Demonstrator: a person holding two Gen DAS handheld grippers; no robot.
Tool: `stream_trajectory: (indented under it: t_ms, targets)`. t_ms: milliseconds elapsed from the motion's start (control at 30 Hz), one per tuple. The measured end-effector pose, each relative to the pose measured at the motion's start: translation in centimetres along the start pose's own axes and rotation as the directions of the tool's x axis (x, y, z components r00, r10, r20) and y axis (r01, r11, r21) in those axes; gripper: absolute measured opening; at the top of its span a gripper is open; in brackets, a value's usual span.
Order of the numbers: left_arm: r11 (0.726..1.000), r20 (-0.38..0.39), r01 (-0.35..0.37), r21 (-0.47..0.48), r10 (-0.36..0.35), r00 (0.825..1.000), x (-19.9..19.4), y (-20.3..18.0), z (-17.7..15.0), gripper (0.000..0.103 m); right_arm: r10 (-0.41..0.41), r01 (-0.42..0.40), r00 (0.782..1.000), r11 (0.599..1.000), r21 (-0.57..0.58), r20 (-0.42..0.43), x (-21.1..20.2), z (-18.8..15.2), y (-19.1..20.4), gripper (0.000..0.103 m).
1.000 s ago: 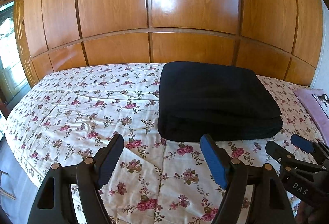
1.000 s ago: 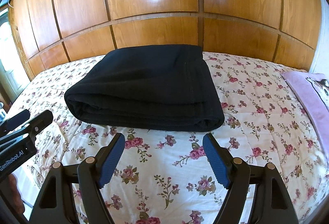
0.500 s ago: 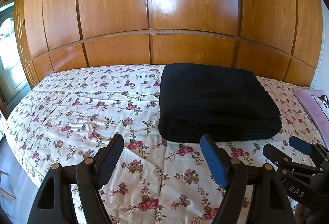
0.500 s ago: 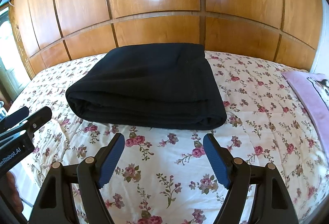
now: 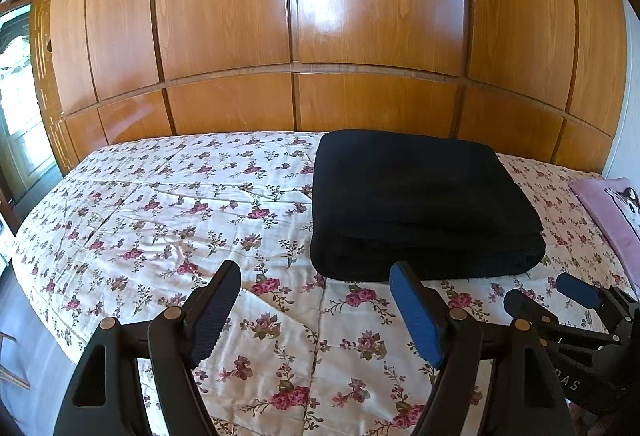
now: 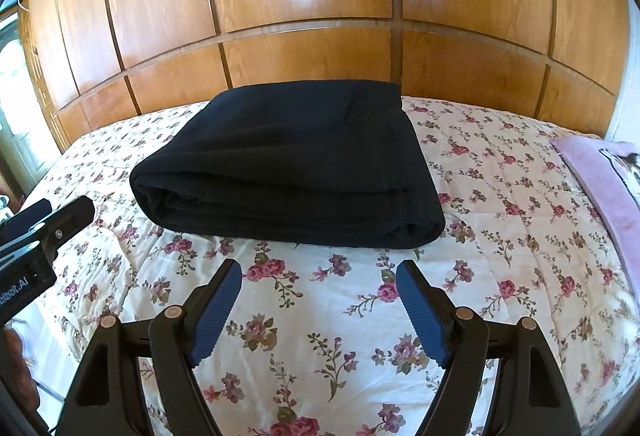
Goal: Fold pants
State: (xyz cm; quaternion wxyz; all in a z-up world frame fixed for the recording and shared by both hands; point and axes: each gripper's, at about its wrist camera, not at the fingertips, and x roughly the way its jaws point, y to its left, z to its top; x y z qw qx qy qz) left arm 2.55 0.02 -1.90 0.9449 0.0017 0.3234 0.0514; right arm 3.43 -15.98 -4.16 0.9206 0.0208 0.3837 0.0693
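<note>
Left claw [image 5: 316, 310]: jaws wide, nothing between the blue pads, held above the floral bedspread [image 5: 160, 220].
Right claw [image 6: 320, 310]: jaws equally wide and empty, pointing straight at the folded bundle.
Pants [image 6: 288, 164]: black, folded into a thick stack, lying flat on the bed just beyond both claws and touching neither.
Direction from claws: ahead and to the right of the left claw; dead ahead of the right claw, which looks the nearer.
Long axis: the near folded edge runs side to side across both views.
Task state: by appearance, folding is finished.
Writing: "DAS" on the right claw's body, seen from the left view; "obot.AI", cut off, on the left claw's body, seen from the right view.
Beyond: a pink pillow [image 6: 600, 176] at the right edge, a wooden wardrobe [image 5: 320, 16] behind the bed.
</note>
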Motion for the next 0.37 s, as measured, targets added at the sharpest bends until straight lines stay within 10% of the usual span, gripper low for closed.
stream_trajectory:
  t_ms: [367]
  targets:
    - [1.000,0.010,-0.004,0.015,0.003,1.000,-0.11,-0.25,-0.15,0.078,0.002,-0.002,1.000,1.000,0.002,-0.003,0.16,-0.21,-0.22,0.081]
